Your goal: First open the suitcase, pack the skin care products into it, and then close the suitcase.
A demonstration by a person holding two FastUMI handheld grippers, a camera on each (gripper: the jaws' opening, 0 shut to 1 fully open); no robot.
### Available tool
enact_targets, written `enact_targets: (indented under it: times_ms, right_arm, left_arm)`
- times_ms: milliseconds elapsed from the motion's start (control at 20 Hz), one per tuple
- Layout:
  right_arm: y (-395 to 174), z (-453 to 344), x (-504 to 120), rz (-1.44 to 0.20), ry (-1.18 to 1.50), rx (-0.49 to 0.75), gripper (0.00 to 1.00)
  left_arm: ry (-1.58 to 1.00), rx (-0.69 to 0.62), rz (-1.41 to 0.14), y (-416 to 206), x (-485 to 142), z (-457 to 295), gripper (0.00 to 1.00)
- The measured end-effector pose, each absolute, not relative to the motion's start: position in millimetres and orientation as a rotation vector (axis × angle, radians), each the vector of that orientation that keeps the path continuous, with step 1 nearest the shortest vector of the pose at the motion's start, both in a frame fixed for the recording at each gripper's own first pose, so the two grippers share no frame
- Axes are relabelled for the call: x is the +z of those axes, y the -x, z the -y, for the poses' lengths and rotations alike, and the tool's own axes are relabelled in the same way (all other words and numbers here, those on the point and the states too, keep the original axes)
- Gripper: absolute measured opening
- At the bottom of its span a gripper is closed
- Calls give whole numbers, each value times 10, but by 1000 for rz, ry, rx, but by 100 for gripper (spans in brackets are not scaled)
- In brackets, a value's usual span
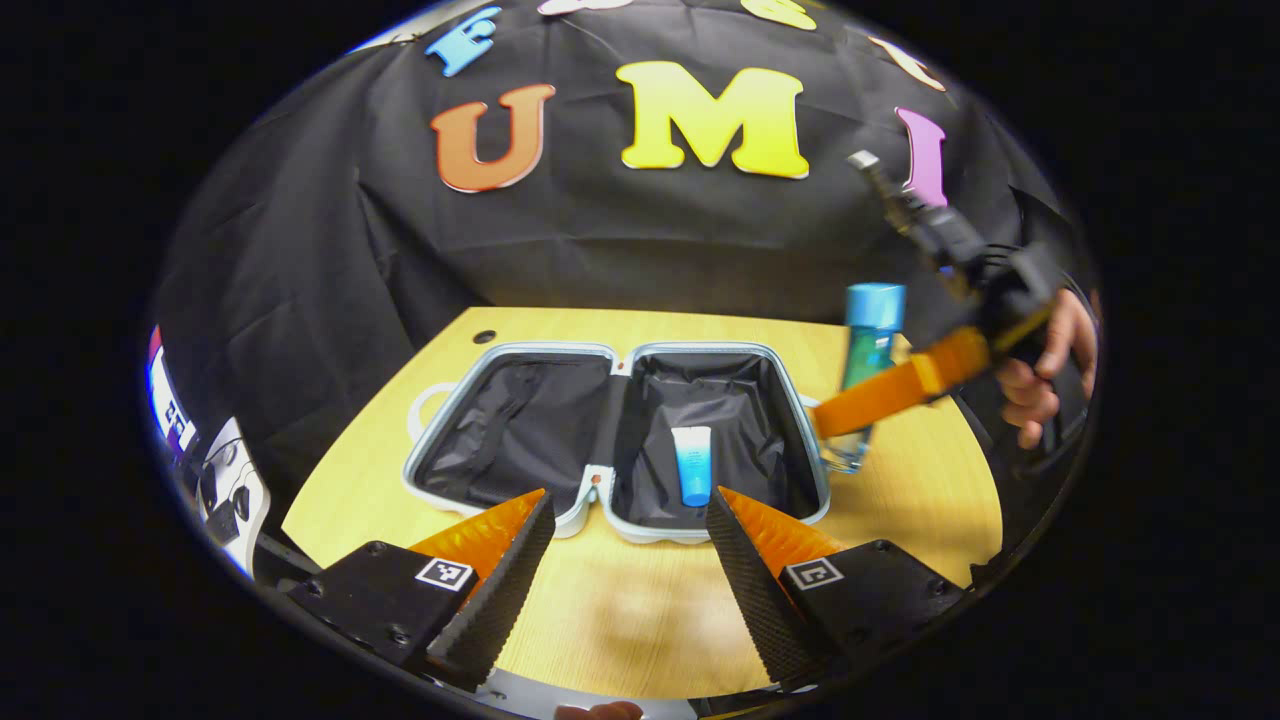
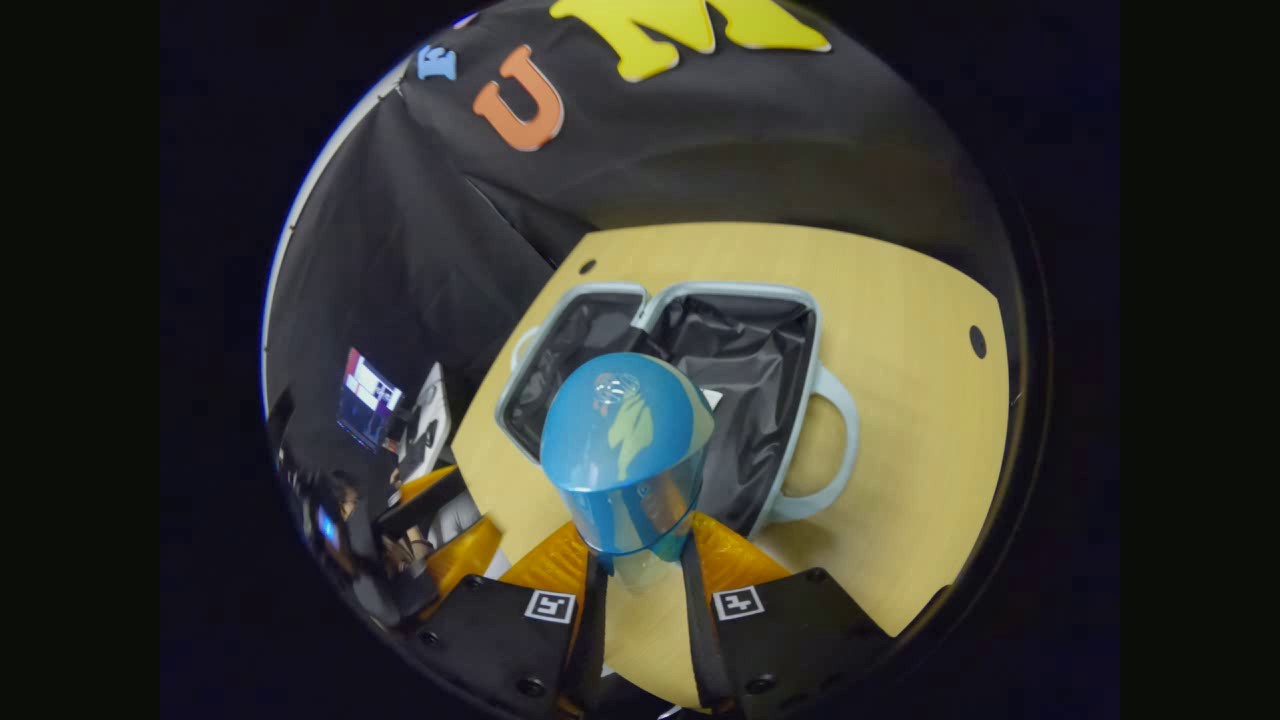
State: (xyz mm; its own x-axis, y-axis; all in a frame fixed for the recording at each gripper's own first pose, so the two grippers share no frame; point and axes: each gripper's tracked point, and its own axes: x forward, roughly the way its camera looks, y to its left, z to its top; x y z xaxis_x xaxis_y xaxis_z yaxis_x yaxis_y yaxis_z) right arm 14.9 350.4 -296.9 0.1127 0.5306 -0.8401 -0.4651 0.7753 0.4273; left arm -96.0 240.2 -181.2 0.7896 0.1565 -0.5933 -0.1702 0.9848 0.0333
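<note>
Right gripper [image 2: 640, 565] is pinching the upright blue-capped bottle [image 1: 868, 375] just off the open suitcase's [image 1: 615, 352] handle-side rim, long axis vertical, so it goes inward over that rim beside the tube [image 1: 692, 464]; left gripper [image 1: 630, 540] is spread, empty, at the near rim.

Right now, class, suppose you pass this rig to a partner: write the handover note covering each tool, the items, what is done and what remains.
Left tool: open, holding nothing, in front of the suitcase.
Right tool: shut on the blue-capped bottle, held upright above the table at the suitcase's right edge.
Suitcase: lying open on the table, both halves flat.
Done: suitcase opened; the small blue tube lies in the right half.
Left: put the bottle into the suitcase, release it, then close the suitcase.
</note>
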Motion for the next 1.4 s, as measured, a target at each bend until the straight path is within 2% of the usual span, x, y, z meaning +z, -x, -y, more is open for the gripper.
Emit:
enact_targets:
  times_ms: [100, 150, 300, 450, 600, 750, 800, 1000, 1050, 1150, 1400]
  right_arm:
    - [-247, -3595, -3386, -1329, 8, 681, 30]
    - [-290, -3629, -3560, -1373, 7, 637, 34]
    - [-358, -3632, -3969, -1482, -23, 488, 33]
    - [-408, -3608, -4231, -1526, -3, 395, 31]
    - [-438, -3654, -4385, -1558, -18, 306, 33]
    - [-515, -3630, -4450, -1524, 36, 270, 30]
    - [-508, -3625, -4458, -1523, 45, 264, 34]
    - [-492, -3658, -4465, -1510, 67, 266, 32]
    - [-490, -3652, -4461, -1508, 71, 267, 36]
    - [-487, -3618, -4462, -1498, 90, 255, 37]
    - [-366, -3593, -4148, -1451, 65, 322, 41]
  left_arm:
    - [49, 173, -590, 1204, -1793, -2399, 97]
    - [57, 179, -583, 1340, -1792, -2422, 98]
    - [81, 214, -605, 1734, -1829, -2575, 98]
    - [143, 266, -643, 2032, -1893, -2709, 97]
    - [186, 292, -647, 2188, -1866, -2859, 97]
    - [208, 311, -640, 2255, -1800, -3004, 97]
    - [209, 324, -641, 2279, -1786, -3067, 100]
    - [179, 340, -638, 2255, -1734, -3217, 98]
    - [176, 337, -638, 2235, -1722, -3229, 98]
    - [172, 333, -632, 2174, -1673, -3263, 97]
    - [210, 332, -590, 1923, -1507, -3453, 98]
